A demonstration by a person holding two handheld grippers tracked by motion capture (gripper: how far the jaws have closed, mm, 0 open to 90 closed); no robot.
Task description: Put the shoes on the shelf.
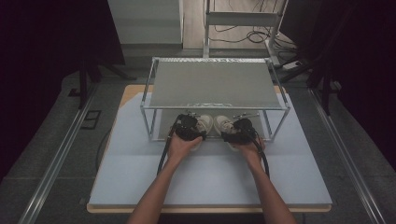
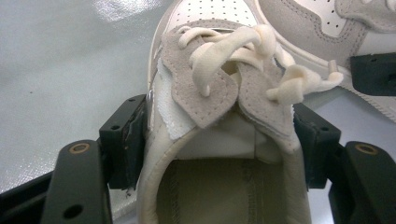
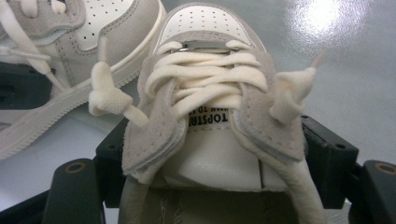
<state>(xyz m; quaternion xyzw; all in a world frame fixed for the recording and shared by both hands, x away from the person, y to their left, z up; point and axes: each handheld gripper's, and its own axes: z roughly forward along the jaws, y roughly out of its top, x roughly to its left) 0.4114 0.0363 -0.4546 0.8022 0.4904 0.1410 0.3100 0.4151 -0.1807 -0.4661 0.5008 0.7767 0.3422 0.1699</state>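
Rack shelf (image 1: 215, 84) above gripped sneakers (image 1: 219, 123)

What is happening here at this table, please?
A person holds a gripper in each hand, and each gripper grips one shoe of a pale pair. The left gripper is shut on the left shoe at its collar, and the right gripper is shut on the right shoe the same way. Both shoes sit side by side under the metal rack, at its front edge, on the blue table mat.

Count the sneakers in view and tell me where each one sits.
2. The left sneaker sits in the left gripper, the right sneaker in the right gripper, side by side under the rack's shelf.
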